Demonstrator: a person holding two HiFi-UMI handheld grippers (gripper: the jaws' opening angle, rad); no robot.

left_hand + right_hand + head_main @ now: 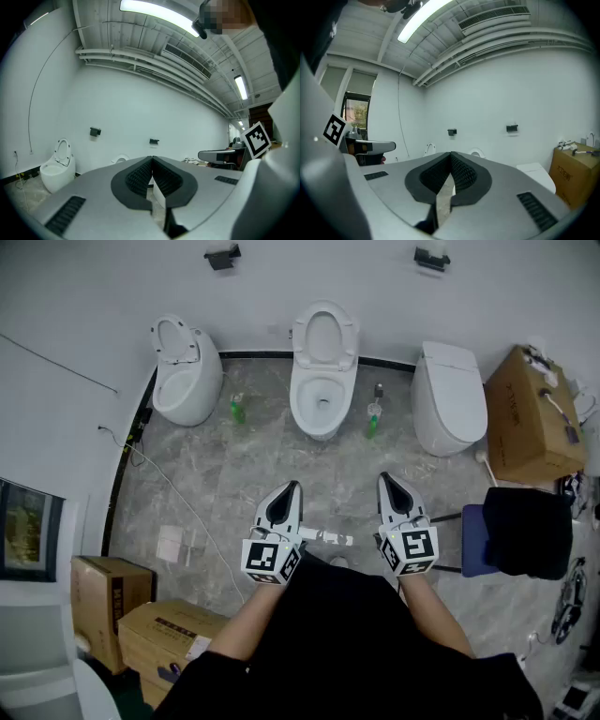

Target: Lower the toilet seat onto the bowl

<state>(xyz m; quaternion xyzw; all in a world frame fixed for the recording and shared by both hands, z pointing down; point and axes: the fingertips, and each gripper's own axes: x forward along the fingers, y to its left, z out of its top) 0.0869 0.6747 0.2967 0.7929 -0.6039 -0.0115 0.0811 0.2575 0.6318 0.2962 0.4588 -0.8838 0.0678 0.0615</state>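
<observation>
Against the far wall (103, 296), the middle toilet seat (324, 337) is standing upright over its bowl (322, 397), with a left toilet (185, 376) and a right toilet (450, 399) flanking it. Well apart from it, close to the person (328, 634), the left gripper (294, 486) and right gripper (385, 478) are hovering, fingers (137, 177) pressing together, gripping nothing.

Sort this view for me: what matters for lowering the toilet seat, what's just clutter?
Job: middle toilet, seat up; left toilet, also open; left gripper and right gripper, both shut, empty.
Clutter: closed right toilet, green bottles, cardboard boxes, chair.
</observation>
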